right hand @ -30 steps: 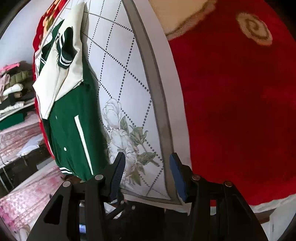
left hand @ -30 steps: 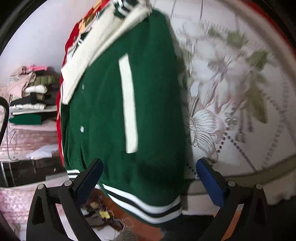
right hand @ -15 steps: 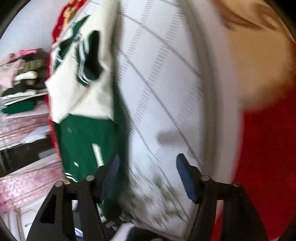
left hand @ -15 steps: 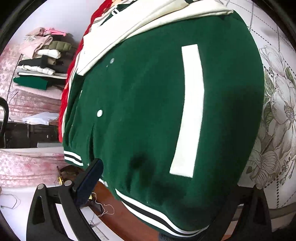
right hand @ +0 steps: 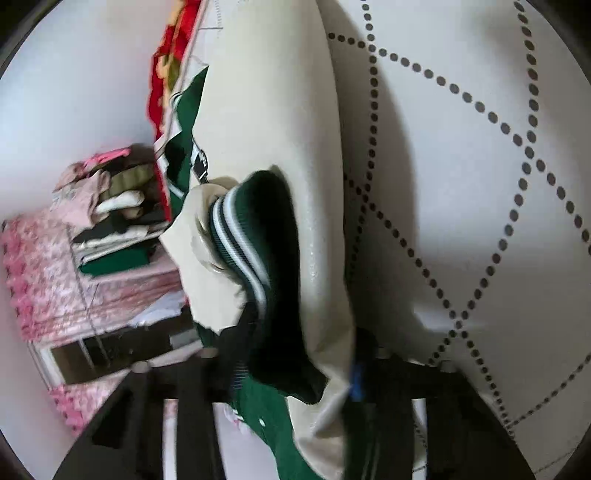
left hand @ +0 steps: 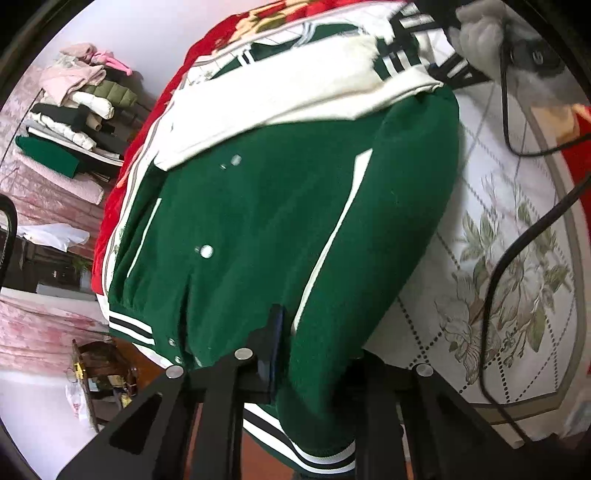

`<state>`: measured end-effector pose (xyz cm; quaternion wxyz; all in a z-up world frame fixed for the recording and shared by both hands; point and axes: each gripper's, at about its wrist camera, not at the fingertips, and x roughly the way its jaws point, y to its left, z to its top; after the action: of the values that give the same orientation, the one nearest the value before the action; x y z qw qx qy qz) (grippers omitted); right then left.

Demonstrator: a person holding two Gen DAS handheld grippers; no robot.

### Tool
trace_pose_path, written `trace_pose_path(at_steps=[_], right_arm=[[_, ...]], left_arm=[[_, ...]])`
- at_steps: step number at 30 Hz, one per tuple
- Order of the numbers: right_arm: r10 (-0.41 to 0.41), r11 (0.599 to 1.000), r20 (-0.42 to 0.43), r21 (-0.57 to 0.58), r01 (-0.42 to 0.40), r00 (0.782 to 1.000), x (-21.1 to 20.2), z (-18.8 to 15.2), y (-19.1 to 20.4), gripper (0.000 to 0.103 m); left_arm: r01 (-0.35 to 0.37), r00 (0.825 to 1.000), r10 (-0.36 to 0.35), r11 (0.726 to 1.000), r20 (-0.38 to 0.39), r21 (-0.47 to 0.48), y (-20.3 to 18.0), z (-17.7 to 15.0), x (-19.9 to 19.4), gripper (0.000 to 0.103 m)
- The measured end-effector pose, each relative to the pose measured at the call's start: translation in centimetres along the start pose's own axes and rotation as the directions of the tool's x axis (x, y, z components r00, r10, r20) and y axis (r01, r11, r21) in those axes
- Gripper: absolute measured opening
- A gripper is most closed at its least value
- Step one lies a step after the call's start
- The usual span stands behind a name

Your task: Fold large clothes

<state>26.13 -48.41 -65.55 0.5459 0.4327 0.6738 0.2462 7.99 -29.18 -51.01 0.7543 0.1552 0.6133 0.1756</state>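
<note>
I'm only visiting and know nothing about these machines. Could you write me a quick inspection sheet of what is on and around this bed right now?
Surface: white quilted bedspread with a flower print, over a red blanket.
Job's things: green jacket with cream sleeves and striped cuffs, lying on the bedspread.
Clutter: nothing seen on the bed besides the jacket.
Grippers: left tool has just closed on the jacket's green hem; right tool has been closing, with the cream sleeve and cuff between its fingers.
Cables: black cables cross the bedspread.
Surroundings: pile of folded clothes on a pink-covered stand; plain wall.
</note>
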Motion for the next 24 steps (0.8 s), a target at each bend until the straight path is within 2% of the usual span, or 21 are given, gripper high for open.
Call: trace_pose_path(at_steps=[2, 8, 13, 17, 19, 21, 24], right_arm=[[-0.026, 1.0, 0.019, -0.017, 0.026, 0.999, -0.7, -0.5, 1.5, 0.028], [-0.104, 0.988, 0.071, -0.11, 0.111, 0.992, -3.4, -2.2, 9.5, 0.024], [-0.162, 0.964, 0.117, -0.192, 0.182, 0.98, -2.9, -4.3, 19.3, 0.022], [-0.24, 0.928, 0.147, -0.255, 0.272, 0.959, 0.5, -6.1, 27.3, 0.022], [-0.29, 0.903, 0.151, -0.283, 0.323, 0.945, 3.6, -6.8, 31.3, 0.022], [-0.334, 0.88, 0.148, -0.304, 0.364, 0.931, 7.1, -7.2, 34.6, 0.022], [-0.416, 0.829, 0.143, -0.346, 0.44, 0.898, 14.5, -7.7, 39.2, 0.022]], left_arm=[[0.02, 1.0, -0.02, 0.999, 0.016, -0.03, 1.7, 0.4, -0.6, 0.013], [0.113, 0.993, -0.108, 0.987, 0.052, -0.118, 6.7, 1.0, -2.2, 0.013], [0.193, 0.98, -0.18, 0.959, 0.082, -0.205, 12.8, 1.4, -2.9, 0.012], [0.26, 0.966, -0.246, 0.914, 0.085, -0.311, 19.8, 2.0, -1.7, 0.012], [0.277, 0.96, -0.269, 0.893, 0.073, -0.356, 22.6, 2.0, -0.1, 0.013], [0.305, 0.949, -0.309, 0.862, 0.059, -0.405, 26.0, 2.1, 2.1, 0.013], [0.34, 0.928, -0.373, 0.813, 0.026, -0.473, 30.5, 1.8, 6.7, 0.015]])
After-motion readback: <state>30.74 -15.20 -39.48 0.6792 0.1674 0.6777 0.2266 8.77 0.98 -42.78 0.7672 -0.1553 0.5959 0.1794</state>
